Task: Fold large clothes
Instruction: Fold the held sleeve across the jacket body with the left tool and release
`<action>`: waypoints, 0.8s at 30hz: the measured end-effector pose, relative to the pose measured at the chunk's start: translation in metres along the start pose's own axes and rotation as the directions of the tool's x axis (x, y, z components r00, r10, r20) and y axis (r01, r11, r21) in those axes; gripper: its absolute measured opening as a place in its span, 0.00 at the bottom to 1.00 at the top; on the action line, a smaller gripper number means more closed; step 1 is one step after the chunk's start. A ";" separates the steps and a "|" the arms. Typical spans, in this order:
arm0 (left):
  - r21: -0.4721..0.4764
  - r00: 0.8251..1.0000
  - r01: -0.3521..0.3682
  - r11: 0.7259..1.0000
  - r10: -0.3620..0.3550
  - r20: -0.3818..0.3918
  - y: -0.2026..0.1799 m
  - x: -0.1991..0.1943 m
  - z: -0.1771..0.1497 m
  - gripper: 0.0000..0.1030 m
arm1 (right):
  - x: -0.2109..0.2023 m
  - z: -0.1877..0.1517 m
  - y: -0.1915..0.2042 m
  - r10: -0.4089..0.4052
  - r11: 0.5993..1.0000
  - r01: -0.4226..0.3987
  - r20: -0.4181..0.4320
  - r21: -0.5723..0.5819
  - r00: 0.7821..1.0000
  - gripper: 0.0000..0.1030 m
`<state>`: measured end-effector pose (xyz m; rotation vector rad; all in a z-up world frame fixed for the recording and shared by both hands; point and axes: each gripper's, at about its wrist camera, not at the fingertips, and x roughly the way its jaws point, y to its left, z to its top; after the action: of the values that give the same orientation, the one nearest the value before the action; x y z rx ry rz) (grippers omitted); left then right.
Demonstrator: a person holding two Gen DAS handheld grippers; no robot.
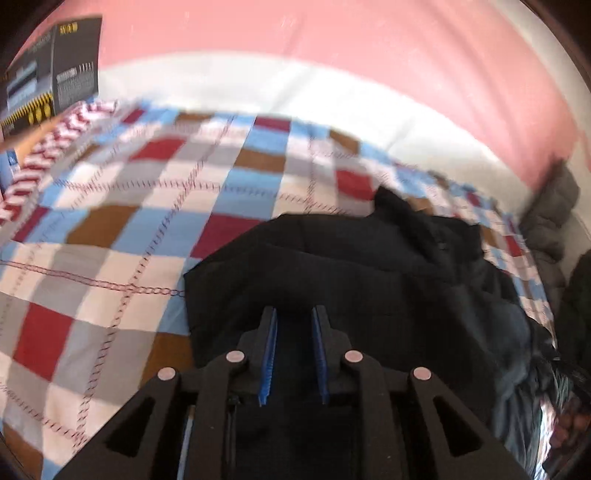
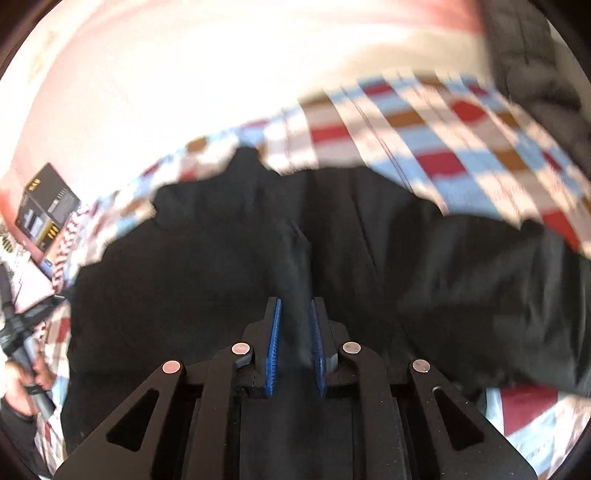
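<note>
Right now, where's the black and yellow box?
The black and yellow box stands at the far left edge of the checked bedspread, against the pink wall; in the right wrist view it sits left of the black garment.

Sunlit pink wall (image 1: 332,33) behind checked bedspread (image 1: 110,229).

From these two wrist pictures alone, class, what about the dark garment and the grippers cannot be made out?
- Left wrist view: whether the left gripper pinches the black garment; black fabric against black jaws hides any fold.
- Left wrist view: the garment's right end, cut off by the edge and blurred.
- Right wrist view: what kind of garment it is; motion blur smears its outline.
- Right wrist view: the box print, too small.
</note>
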<state>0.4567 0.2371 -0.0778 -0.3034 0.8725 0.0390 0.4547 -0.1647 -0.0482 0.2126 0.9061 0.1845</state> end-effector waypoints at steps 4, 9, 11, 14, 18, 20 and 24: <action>0.035 0.998 -0.053 0.998 0.055 -0.043 -0.005 0.040 0.002 0.20 | 0.034 0.005 0.028 0.013 0.997 -0.017 -0.051 -0.082 0.999 0.16; 0.099 0.993 -0.104 0.990 0.109 -0.040 -0.017 0.044 -0.001 0.20 | 0.072 -0.010 0.003 0.004 1.000 -0.006 -0.135 -0.015 0.991 0.13; 0.077 0.999 -0.048 0.996 0.050 -0.021 -0.017 0.019 -0.006 0.20 | 0.060 -0.008 0.000 -0.001 1.000 0.002 -0.138 0.011 0.990 0.13; 0.098 0.999 0.024 0.995 -0.028 0.042 -0.021 -0.024 -0.033 0.20 | 0.033 -0.016 0.004 -0.018 0.999 0.015 -0.092 -0.036 0.996 0.16; 0.070 0.998 -0.014 0.997 0.018 -0.064 -0.008 -0.020 -0.070 0.20 | 0.047 -0.039 -0.015 -0.058 0.998 0.055 -0.206 -0.019 0.977 0.19; 0.042 0.999 0.001 0.999 0.001 -0.032 -0.008 -0.045 -0.079 0.20 | 0.025 -0.042 -0.016 -0.040 0.999 0.045 -0.183 0.021 0.982 0.19; 0.045 1.000 0.029 0.999 -0.029 0.003 -0.017 -0.096 -0.105 0.20 | -0.029 -0.062 -0.017 -0.001 1.000 0.003 -0.116 0.016 0.993 0.50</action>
<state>0.3186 0.2000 -0.0643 -0.2736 0.8644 -0.0067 0.3887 -0.1816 -0.0680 0.2176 1.0238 0.1894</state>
